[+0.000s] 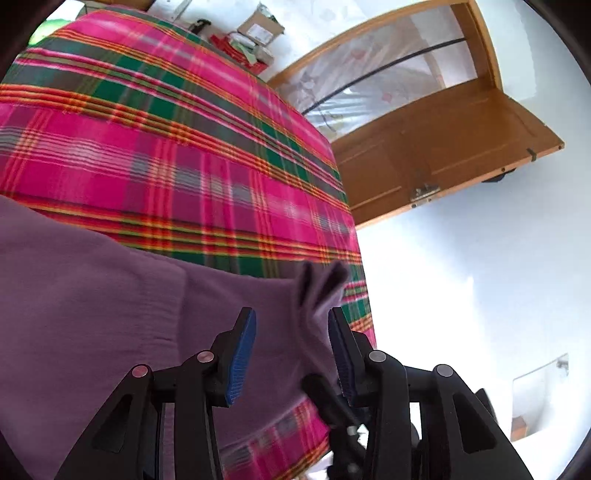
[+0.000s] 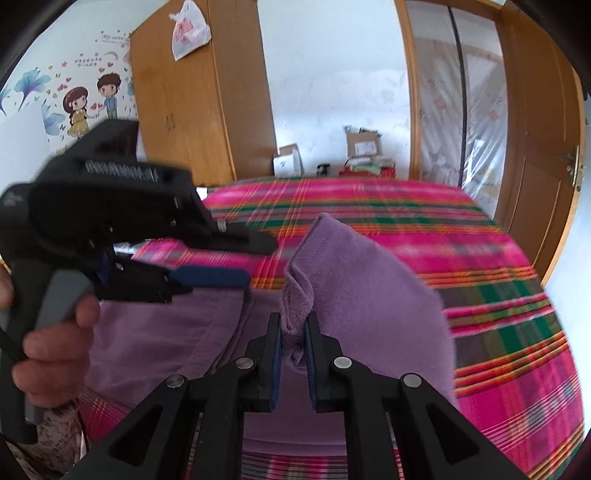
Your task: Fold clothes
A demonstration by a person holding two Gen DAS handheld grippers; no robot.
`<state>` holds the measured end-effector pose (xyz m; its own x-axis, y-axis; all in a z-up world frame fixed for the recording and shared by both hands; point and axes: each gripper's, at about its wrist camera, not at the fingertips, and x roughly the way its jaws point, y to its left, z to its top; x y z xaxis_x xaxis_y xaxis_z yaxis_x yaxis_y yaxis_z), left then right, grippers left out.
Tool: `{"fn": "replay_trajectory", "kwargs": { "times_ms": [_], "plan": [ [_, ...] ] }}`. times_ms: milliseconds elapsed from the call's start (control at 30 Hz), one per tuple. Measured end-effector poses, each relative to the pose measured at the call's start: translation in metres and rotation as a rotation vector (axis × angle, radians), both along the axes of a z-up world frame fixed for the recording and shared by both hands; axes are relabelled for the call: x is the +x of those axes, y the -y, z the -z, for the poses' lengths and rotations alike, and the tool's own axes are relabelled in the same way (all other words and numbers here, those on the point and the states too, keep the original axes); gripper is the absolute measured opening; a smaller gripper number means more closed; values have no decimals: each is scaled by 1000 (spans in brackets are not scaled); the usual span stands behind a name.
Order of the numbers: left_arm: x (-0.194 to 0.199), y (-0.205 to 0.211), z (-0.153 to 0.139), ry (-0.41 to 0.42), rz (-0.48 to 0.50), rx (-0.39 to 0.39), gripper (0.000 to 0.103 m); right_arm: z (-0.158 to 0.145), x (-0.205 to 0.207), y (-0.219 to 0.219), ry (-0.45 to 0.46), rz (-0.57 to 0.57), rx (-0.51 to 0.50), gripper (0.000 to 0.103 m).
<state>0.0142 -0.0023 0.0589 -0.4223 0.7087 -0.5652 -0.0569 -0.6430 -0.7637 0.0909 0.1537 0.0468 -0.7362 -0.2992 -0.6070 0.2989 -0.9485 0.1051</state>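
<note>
Pink, green and orange checks cover the big bed (image 2: 480, 258), and the bed fills most of both views. On the bed lies a purple garment (image 2: 369, 295), soft like a sweater. Most of it is flat on the near part of the bed, close to the person.

Seen from the right wrist camera, the right gripper (image 2: 293, 332) is nearly closed and pinches a bunched bit of the purple garment between its blue pads (image 2: 275, 354). That part of the garment stands up off the bed in a tall fold with a point at the top.

Beside that fold, the left gripper (image 2: 255, 260) hangs over the flat part of the garment, with a hand (image 2: 55, 332) around its grey handle. From its own camera, the left gripper (image 1: 291, 325) has its jaws wide apart. Purple cloth lies between them, and a small peak of it (image 1: 321, 288) rises near the right finger, but the fingers do not squeeze it.

Behind the bed stands a wooden wardrobe (image 2: 195, 103) with a plastic bag (image 2: 190, 29) hanging on it. Cardboard boxes (image 2: 362, 146) sit on the floor past the far end of the bed. A wooden door (image 2: 535, 147) is at the bed's side, and cartoon stickers (image 2: 92, 103) are on the wall by the wardrobe.
</note>
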Motion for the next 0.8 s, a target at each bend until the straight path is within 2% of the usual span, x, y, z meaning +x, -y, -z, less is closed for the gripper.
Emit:
{"fn": "replay_trajectory", "kwargs": {
  "times_ms": [233,433,567,733,800],
  "plan": [
    [-2,5,15,39,14,-23,42,36,-6,12,86,-5,35,12],
    [-6,7,23,60,6,-39,42,46,-9,11,129,-6,19,13],
    [-6,5,24,65,10,-50,42,47,-6,8,162,-44,-27,21],
    [-7,3,21,58,2,-51,42,46,3,-1,204,-147,-142,21],
    [-8,2,18,47,-8,-56,42,42,8,-5,195,-173,-158,21]
  ]
}}
